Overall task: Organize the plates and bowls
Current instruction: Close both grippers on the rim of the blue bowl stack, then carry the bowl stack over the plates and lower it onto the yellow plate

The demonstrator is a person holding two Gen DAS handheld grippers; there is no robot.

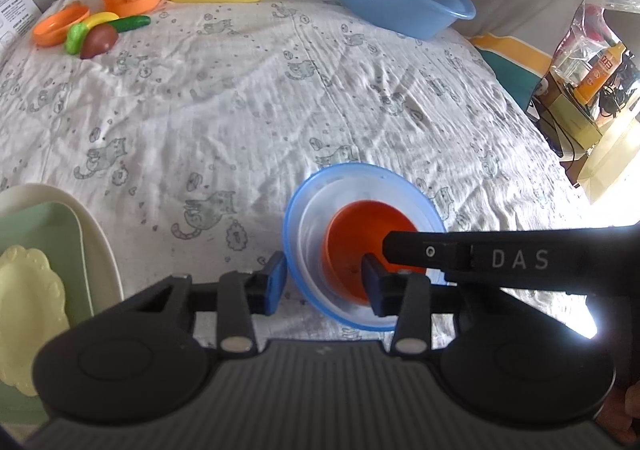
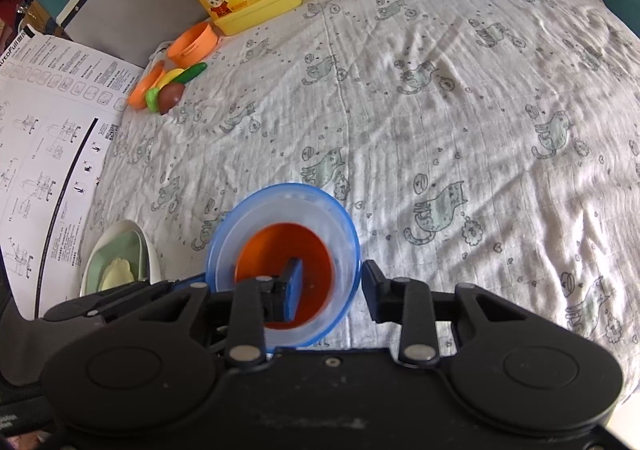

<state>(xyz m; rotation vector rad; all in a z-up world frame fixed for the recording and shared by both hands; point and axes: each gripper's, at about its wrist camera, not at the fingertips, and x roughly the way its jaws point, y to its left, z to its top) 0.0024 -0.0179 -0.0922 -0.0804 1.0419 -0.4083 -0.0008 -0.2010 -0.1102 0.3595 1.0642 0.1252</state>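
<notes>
Plates (image 1: 48,250) sit stacked far left, nested bowls (image 1: 360,246) just right of them on the cloth (image 1: 280,90). Left gripper (image 1: 324,282) straddles the bowl's left wall, jaws apart; right gripper (image 2: 332,290) straddles the right wall, also apart. I'd close both evenly before lifting so nothing tips.

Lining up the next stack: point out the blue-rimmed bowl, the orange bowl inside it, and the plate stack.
blue-rimmed bowl (image 2: 224,226): right wrist view, far-left rim.
orange bowl (image 2: 280,250): right wrist view, inner floor.
plate stack (image 1: 100,246): left wrist view, white bottom plate's rim.
</notes>
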